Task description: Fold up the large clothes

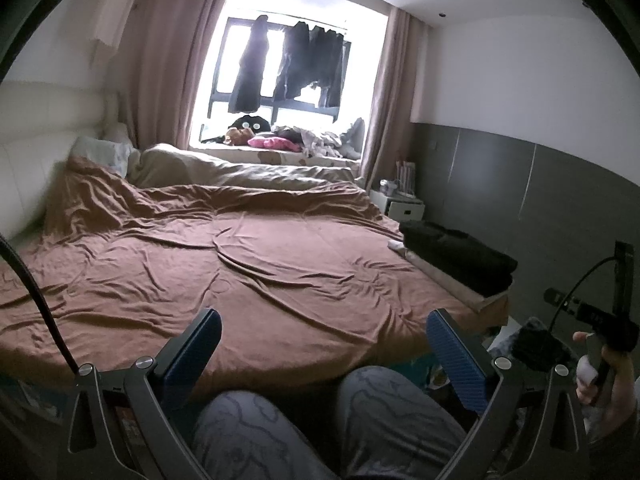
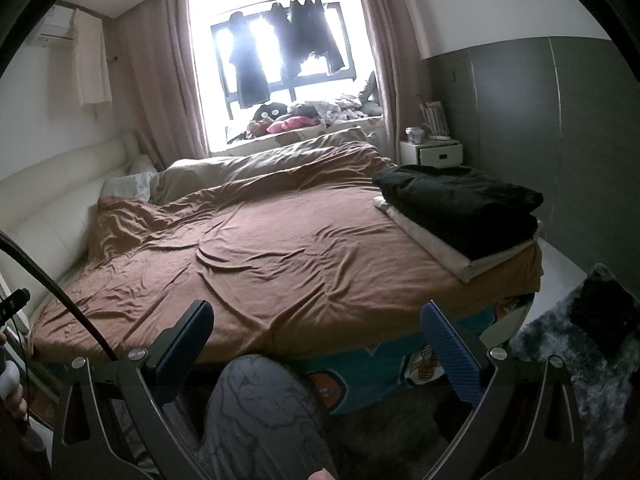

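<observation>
I am looking at a wide bed with a wrinkled brown cover, in a bedroom with a bright window at the far side, where dark clothes are hanging. A white nightstand is standing at the far right. The person's knees are sitting between me and the near bed edge. The folded black garment is lying on a pale folded one at the right edge of the bed, its long axis running from near to far. The left gripper and the right gripper are both standing wide apart, holding nothing.
</observation>
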